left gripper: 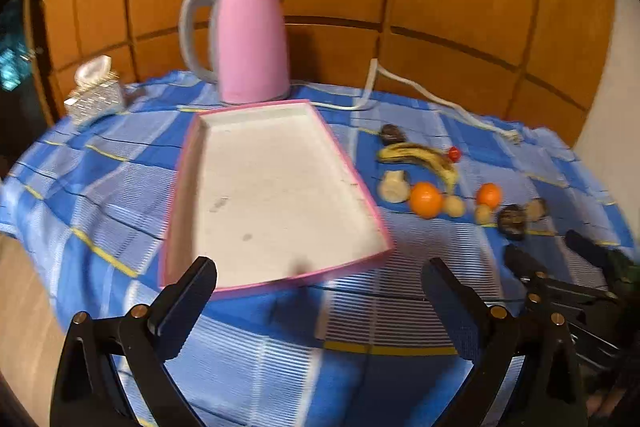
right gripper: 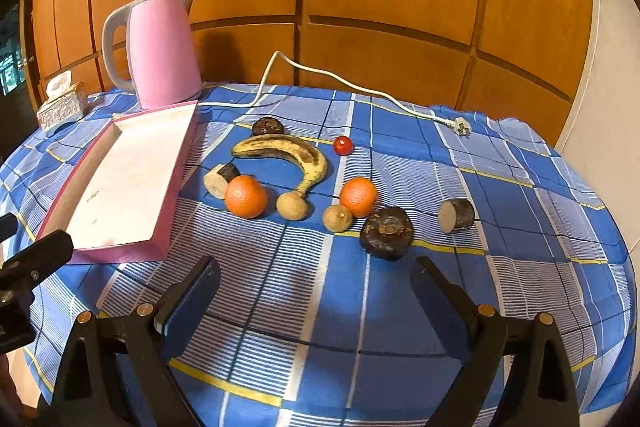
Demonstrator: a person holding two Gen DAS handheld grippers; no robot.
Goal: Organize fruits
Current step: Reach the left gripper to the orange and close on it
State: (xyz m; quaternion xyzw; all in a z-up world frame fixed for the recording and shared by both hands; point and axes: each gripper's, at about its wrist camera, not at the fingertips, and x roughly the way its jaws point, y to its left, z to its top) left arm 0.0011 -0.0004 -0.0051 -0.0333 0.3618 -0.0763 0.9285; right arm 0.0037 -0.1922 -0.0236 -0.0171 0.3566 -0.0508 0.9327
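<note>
A pink-rimmed white tray lies empty on the blue checked cloth. Right of it are a spotted banana, two oranges, a small red tomato, two tan round fruits and several dark brown pieces. My left gripper hangs open at the tray's near edge. My right gripper stands open in front of the fruit, holding nothing. It also shows at the right edge of the left wrist view.
A pink kettle stands behind the tray, its white cord and plug trailing across the back of the table. A tissue box sits at the back left. A wood-panelled wall is behind.
</note>
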